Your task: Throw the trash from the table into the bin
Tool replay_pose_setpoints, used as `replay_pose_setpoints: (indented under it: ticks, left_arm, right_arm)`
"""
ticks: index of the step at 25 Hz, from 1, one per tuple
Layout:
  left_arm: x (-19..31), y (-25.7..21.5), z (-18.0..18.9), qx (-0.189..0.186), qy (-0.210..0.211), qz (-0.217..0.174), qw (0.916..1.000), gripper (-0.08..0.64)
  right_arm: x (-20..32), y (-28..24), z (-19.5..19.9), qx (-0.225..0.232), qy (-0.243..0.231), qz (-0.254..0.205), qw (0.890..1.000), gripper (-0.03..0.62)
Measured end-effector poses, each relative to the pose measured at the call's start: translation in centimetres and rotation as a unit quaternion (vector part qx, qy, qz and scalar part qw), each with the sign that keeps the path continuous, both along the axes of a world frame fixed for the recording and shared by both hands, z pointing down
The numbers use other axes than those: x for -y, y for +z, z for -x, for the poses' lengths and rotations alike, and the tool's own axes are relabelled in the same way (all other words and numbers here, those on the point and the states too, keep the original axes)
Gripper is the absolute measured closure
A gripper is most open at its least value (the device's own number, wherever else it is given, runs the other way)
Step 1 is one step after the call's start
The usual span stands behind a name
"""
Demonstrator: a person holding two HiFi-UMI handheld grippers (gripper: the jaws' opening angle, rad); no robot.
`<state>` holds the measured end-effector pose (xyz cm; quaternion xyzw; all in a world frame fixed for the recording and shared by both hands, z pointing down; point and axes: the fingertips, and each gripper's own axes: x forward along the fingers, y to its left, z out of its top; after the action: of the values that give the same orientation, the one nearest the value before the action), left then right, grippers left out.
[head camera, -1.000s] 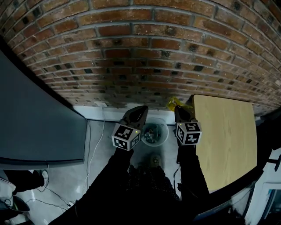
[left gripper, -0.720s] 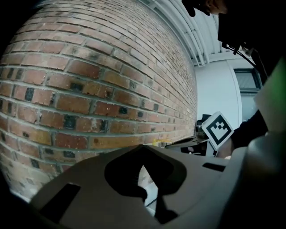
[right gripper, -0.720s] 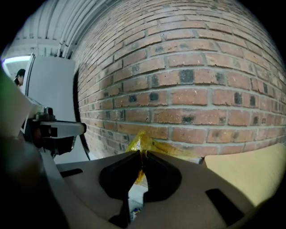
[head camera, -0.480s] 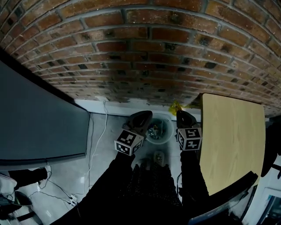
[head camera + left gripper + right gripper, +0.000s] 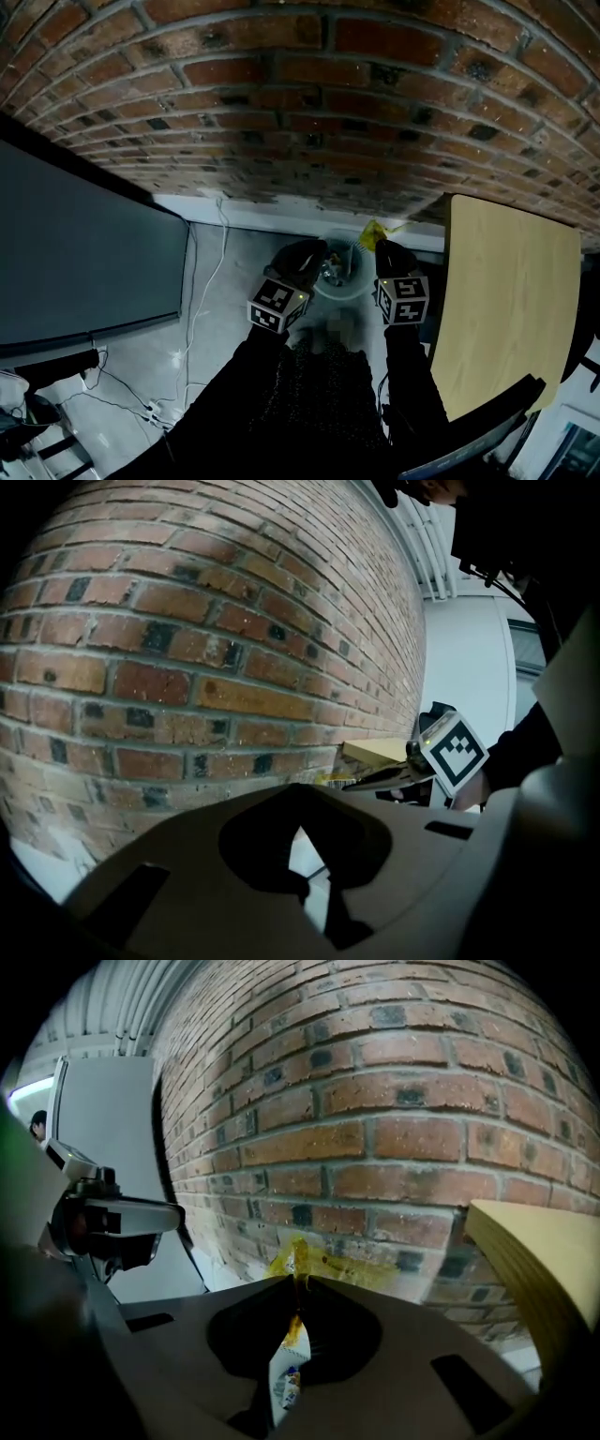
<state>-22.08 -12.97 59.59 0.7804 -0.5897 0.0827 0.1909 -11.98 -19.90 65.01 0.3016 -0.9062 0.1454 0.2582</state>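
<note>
Head view, looking steeply down on a pale round bin [image 5: 351, 290] that stands on a grey floor [image 5: 234, 281] at the foot of a brick wall [image 5: 309, 122]; the two gripper views complete the figure. The person's dark sleeves [image 5: 319, 403] reach toward the bin from its near side. The left gripper [image 5: 312, 253] shows over the bin's left rim, its marker cube [image 5: 278, 306] on the near side of the bin. In the left gripper view its jaws are drawn together at the tips, with nothing between them and only floor visible in the gap behind the tips. The right gripper [image 5: 382, 249] shows at the bin's right rim, with its jaws clamped on a yellow wrapper [image 5: 372, 232], the piece of trash. The wrapper's crumpled yellow end sticks out past the jaw tips at the far right side of the bin, toward the wall. In the right gripper view its white printed part hangs down between the jaws, behind the tips. Whether the wrapper lies directly over the bin's opening cannot be told from these views. Several small items lie inside the bin, too small to identify. A pale wooden table [image 5: 511, 300] stands just to the right of the bin, one corner of it near the wall. A large dark panel [image 5: 84, 253] lies well to the left of the bin. A white cable [image 5: 208, 291] runs down from the wall across the floor between that panel and the bin.
</note>
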Motion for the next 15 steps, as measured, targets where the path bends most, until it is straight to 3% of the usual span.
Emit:
replay_pose_setpoints:
  ticks: [9, 15]
  left_arm:
    - [0.4, 5.3, -0.2, 0.004, 0.015, 0.029, 0.9995, 0.554]
    - [0.3, 8.8, -0.2, -0.008, 0.004, 0.046, 0.9989, 0.554]
  right_arm:
    - [-0.4, 5.3, 0.9, -0.011, -0.017, 0.032, 0.999, 0.577]
    - [-1.3, 9.0, 0.5, -0.027, -0.027, 0.052, 0.998, 0.577]
